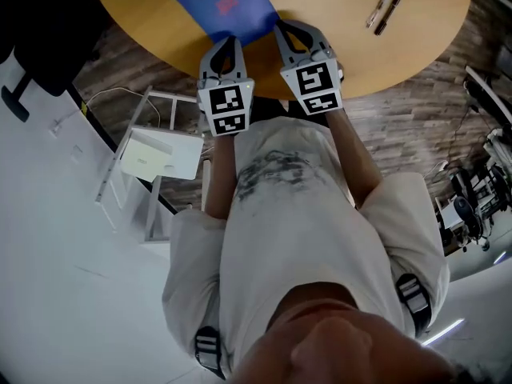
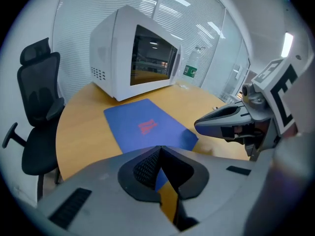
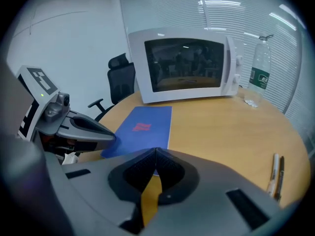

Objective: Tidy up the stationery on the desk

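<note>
At the near edge of the round wooden surface (image 1: 336, 46), in the head view, the left claw (image 1: 230, 42) and the right claw (image 1: 284, 30) sit side by side. Both tips are at the near end of the blue folder (image 1: 224, 5), whose long axis runs away and leftward. Two pens (image 1: 384, 10) lie well apart to the right, nearer the right claw.

From the left gripper view, its jaws are closed together on nothing. The folder (image 2: 147, 124) lies straight ahead, just past the tips, with the right claw (image 2: 221, 124) alongside.

From the right gripper view, these jaws also meet, empty. The folder (image 3: 142, 127) lies ahead and slightly left. The pens (image 3: 275, 173) lie far right, with their long axes pointing away. I judge the pens to be the right claw's job.
</note>
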Action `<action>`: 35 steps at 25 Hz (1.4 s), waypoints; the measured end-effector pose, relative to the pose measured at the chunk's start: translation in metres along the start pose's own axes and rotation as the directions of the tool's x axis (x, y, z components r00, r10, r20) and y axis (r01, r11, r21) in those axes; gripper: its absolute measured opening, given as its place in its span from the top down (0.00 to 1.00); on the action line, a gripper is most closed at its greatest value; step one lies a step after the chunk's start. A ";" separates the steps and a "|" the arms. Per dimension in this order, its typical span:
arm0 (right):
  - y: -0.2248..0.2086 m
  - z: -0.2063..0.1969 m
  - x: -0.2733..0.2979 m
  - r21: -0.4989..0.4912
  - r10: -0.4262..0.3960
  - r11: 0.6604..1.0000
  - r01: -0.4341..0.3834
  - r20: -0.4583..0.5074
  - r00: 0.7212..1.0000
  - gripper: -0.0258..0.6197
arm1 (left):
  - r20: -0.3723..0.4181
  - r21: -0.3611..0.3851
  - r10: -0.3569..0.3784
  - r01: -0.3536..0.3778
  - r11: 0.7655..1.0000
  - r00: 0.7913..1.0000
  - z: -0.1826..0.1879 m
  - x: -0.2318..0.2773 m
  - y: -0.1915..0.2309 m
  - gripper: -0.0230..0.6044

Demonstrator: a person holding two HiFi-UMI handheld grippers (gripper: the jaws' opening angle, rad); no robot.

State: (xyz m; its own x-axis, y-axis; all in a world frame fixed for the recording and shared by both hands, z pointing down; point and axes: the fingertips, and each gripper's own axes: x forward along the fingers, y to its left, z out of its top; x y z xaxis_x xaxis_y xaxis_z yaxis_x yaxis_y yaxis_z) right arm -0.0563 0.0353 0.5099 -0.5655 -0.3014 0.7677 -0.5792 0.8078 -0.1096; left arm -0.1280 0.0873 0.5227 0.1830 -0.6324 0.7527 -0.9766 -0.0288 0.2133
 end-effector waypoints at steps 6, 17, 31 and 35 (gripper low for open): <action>0.008 -0.009 0.019 -0.091 0.002 0.996 -0.008 -0.065 0.998 0.86 | -0.027 -0.058 0.007 -0.008 0.998 1.000 -0.022 -0.006 0.011 0.95; 0.010 -0.016 0.030 -0.172 -0.005 0.985 -0.012 -0.097 0.995 0.86 | -0.070 -0.078 -0.005 0.000 0.997 0.998 -0.031 0.001 0.009 0.95; 0.000 -0.031 0.018 -0.078 -0.038 0.996 0.031 -0.090 0.995 0.86 | -0.111 0.019 -0.039 0.041 0.999 0.993 -0.022 0.012 0.002 0.95; -0.012 -0.036 0.012 -0.040 -0.052 0.998 0.049 -0.082 0.995 0.86 | -0.125 0.059 -0.056 0.064 0.996 0.991 -0.013 0.022 -0.007 0.95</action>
State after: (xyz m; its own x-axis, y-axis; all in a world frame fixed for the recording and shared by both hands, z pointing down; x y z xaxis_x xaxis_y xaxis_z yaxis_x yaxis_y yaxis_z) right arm -0.0349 0.0398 0.5433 -0.4841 -0.3006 0.8218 -0.5822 0.8118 -0.0461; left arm -0.1159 0.0837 0.5461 0.2501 -0.5279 0.8116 -0.9679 -0.1150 0.2234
